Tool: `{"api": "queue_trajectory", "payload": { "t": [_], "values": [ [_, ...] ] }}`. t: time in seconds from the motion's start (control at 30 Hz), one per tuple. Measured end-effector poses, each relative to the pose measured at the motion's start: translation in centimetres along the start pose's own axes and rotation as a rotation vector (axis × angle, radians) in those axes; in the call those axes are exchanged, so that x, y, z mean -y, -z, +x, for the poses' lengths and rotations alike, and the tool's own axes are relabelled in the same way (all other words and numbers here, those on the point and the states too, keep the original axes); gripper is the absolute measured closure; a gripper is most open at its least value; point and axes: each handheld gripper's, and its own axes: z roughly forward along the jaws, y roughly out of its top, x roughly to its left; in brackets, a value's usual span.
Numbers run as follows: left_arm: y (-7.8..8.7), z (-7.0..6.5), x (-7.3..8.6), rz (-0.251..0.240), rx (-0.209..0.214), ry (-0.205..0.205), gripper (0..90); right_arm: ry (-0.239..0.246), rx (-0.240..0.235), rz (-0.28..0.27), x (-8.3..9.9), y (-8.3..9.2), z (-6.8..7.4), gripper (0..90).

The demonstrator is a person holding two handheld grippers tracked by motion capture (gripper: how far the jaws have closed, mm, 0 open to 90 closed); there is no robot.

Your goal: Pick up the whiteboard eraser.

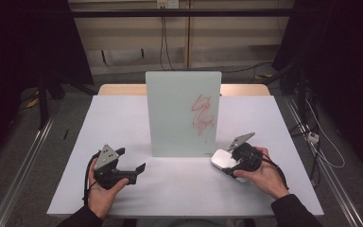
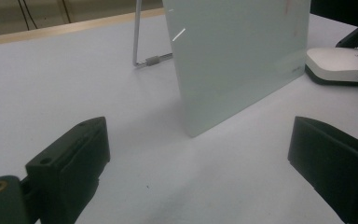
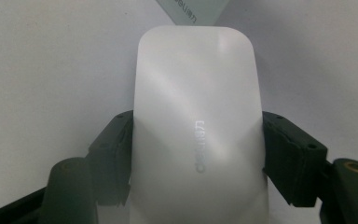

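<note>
A pale glass whiteboard (image 1: 183, 113) stands upright at the table's middle, with red scribbles (image 1: 202, 113) on its right half. A white eraser (image 1: 223, 159) with a dark underside rests at the board's lower right corner; my right gripper (image 1: 228, 164) is shut on it. In the right gripper view the eraser (image 3: 196, 116) sits squeezed between both jaws of the right gripper (image 3: 197, 149). My left gripper (image 1: 131, 160) rests on the table to the board's left, open, nothing between its jaws. The left gripper view shows the board (image 2: 233, 60) ahead of the left gripper (image 2: 200, 133) and the eraser (image 2: 338, 63) at far right.
The table (image 1: 123, 118) has a white cover, with a wooden edge (image 1: 123, 89) at the back. A wire stand (image 2: 142, 56) props the board from behind. Metal rails (image 1: 23, 161) run along the floor on both sides, and cables (image 1: 321, 146) lie to the right.
</note>
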Motion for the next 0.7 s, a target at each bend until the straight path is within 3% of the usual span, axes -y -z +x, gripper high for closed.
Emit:
{"api": "queue_trajectory", "payload": {
  "t": [0.23,0.7],
  "values": [
    [0.0,0.0,0.1,0.001,-0.001,0.005,5.3,0.004,0.009,-0.034,0.2,0.7,0.2,31.2],
    [0.2,0.3,0.2,-0.001,-0.001,0.015,5.3,-0.044,0.038,-0.151,0.9,2.2,0.2,31.2]
  ]
}}
